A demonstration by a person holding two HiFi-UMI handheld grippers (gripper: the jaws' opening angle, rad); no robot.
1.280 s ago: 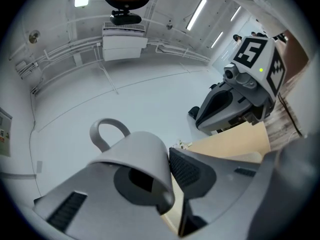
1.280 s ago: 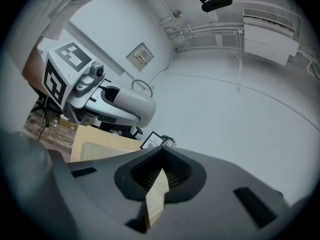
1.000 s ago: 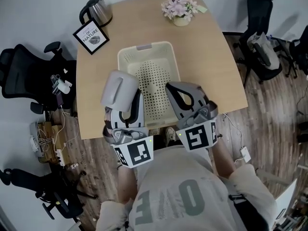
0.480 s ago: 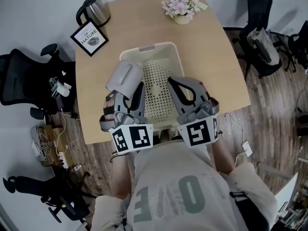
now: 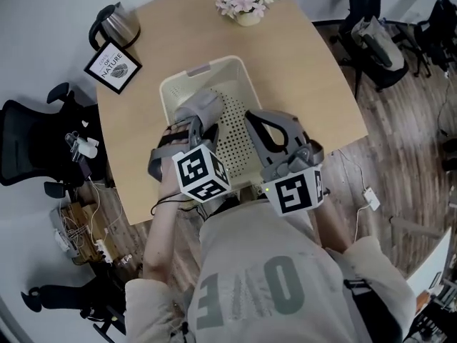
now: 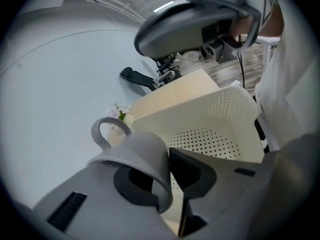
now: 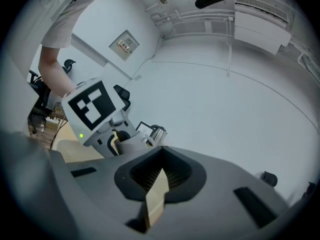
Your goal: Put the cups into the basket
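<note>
A grey cup point(image 5: 199, 110) with a loop handle is clamped by its wall in my left gripper point(image 5: 194, 123), held tilted over the left part of the cream perforated basket point(image 5: 178, 86). In the left gripper view the cup point(image 6: 135, 154) sits between the jaws of that gripper point(image 6: 167, 170), one pad inside the rim and one outside, with the basket point(image 6: 225, 119) beyond them. My right gripper point(image 5: 263, 127) hovers over the basket's right side, shut with nothing in it. The right gripper view shows its jaws point(image 7: 159, 173) meeting and the left gripper's marker cube point(image 7: 94, 106) beside them.
A kettle point(image 5: 114, 23), a framed sign point(image 5: 112, 66) and a pot of flowers point(image 5: 243, 2) stand at the table's far end. Office chairs point(image 5: 28, 141) flank the table on both sides. The person's torso is at the table's near edge.
The left gripper has carried the cup rightwards from the basket's left rim to above its inside and turned it over sideways. The right gripper has stayed put.
</note>
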